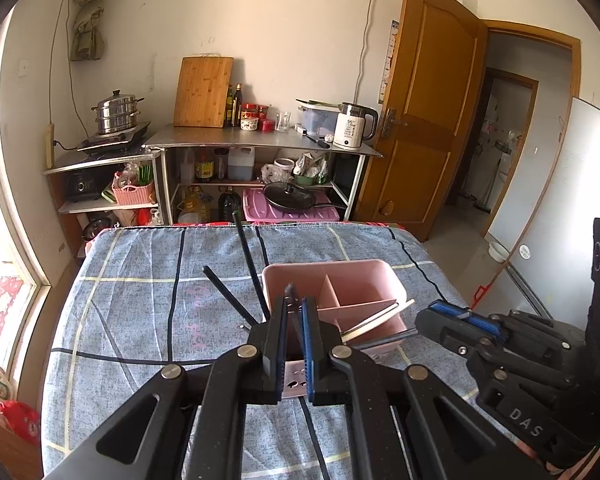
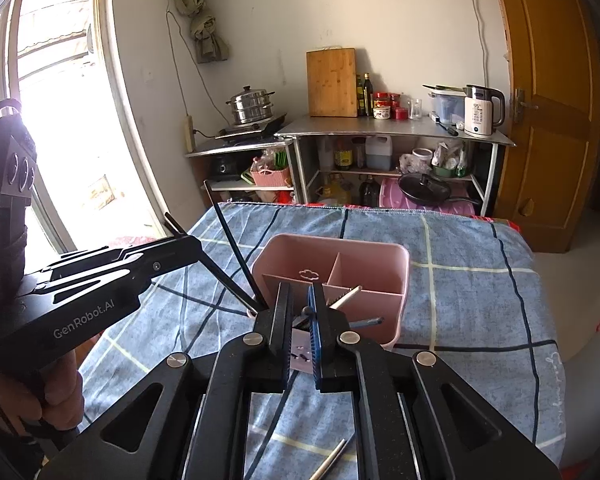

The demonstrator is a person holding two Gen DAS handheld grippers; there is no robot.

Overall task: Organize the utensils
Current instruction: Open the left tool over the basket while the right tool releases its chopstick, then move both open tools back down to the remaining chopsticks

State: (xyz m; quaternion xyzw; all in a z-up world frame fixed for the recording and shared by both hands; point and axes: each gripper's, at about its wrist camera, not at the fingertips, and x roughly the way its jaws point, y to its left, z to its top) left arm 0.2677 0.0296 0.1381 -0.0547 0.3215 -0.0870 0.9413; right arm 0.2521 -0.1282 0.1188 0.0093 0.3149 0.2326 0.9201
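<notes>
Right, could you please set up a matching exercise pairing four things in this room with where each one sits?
Things:
1. pink utensil holder
2. cutting board
3. kettle
4. steamer pot

Places:
A. leaning against the wall
B. on the checked cloth
C. on the cooktop
D. counter end nearest the door

Pairs: 1-B, 2-A, 3-D, 4-C

Black grippers [image 1: 294,308] [image 2: 300,300], blue ribbed pads, silver pivot screws (white "GenRobot.AI", "DAS" lettering)
</notes>
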